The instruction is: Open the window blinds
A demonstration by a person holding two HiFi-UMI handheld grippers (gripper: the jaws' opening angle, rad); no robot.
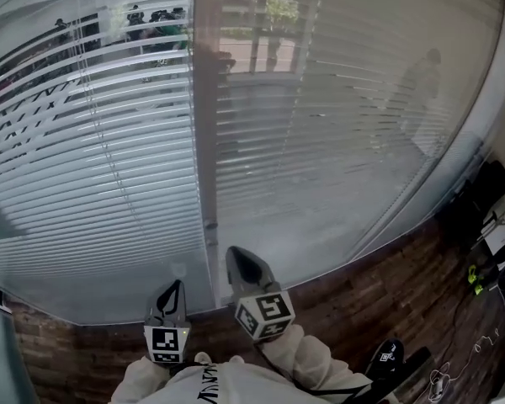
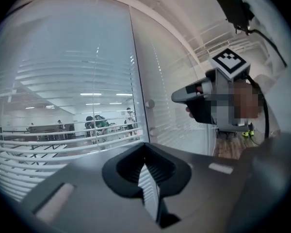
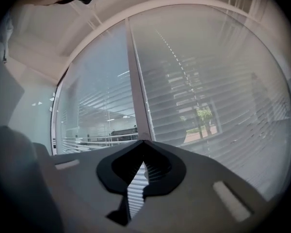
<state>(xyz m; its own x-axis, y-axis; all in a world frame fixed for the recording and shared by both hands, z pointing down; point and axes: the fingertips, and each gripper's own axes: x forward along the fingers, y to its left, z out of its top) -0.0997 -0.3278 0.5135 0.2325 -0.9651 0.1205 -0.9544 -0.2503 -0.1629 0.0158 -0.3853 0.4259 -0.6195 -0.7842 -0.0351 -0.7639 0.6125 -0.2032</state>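
The left gripper (image 1: 177, 286) and the right gripper (image 1: 237, 257) are held side by side, near each other, and both point at a large window. The jaws of the left gripper are together: the tips meet and nothing is between them. The jaws of the right gripper are together too, and they hold nothing.

The white horizontal-slat blinds (image 1: 93, 183) fill the window straight ahead of both grippers. Neither gripper touches them. A grey upright window post (image 1: 204, 124) divides the window into two panes, and it stands ahead of the gap between the two gripper tips. In the pane ahead of the left gripper the slats are tilted, so an office room with desks and people shows through their gaps. In the pane ahead of the right gripper the slats lie closer together, and only a dim outside with a tree shows through.

Two small round white knobs (image 2: 149, 103) sit just to the right of the post, one above the other.

Below and to the right of the right gripper lies the brown wood-pattern floor (image 1: 379, 293). A black bag (image 1: 484, 196) is on it, well apart from the gripper. Behind both grippers are the person's cream sleeves (image 1: 311, 356).
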